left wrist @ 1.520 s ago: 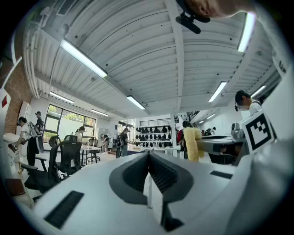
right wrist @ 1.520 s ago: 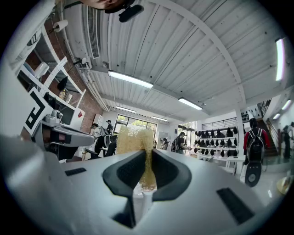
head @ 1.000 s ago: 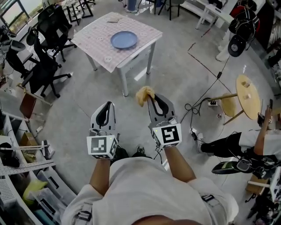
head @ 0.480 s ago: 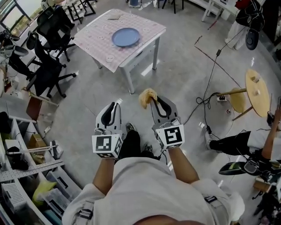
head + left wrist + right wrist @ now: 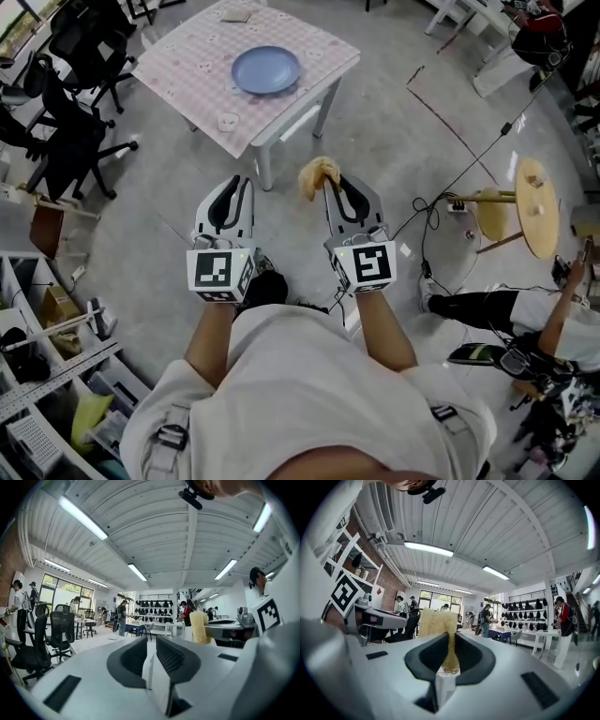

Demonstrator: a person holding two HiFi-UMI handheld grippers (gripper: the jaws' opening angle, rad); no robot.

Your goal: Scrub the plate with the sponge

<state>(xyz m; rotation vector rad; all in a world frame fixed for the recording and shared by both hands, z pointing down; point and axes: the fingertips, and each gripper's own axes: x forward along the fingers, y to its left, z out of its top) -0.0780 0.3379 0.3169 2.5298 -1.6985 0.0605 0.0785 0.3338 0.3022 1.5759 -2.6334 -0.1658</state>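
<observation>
A blue plate (image 5: 266, 69) lies on a table with a pink checked cloth (image 5: 187, 66), some way ahead of both grippers. My right gripper (image 5: 330, 187) is shut on a yellow sponge (image 5: 317, 175), which sticks up from between its pads (image 5: 436, 620). My left gripper (image 5: 232, 185) is level beside it, over the floor and short of the table's near corner. Its jaws have just been opening; a narrow gap shows between them with nothing in it (image 5: 149, 644). The sponge (image 5: 199, 626) also shows to the right in the left gripper view.
Black office chairs (image 5: 70, 141) stand left of the table. A small white disc (image 5: 228, 122) lies near the table's front edge. A round wooden stool (image 5: 536, 206) and floor cables (image 5: 441, 216) are on the right, near a seated person (image 5: 525, 309). Shelving (image 5: 47, 356) lines the lower left.
Both grippers have travelled forward toward the table, which now sits closer in the head view. The left jaws have parted from shut to a narrow gap. The sponge stays in the right gripper.
</observation>
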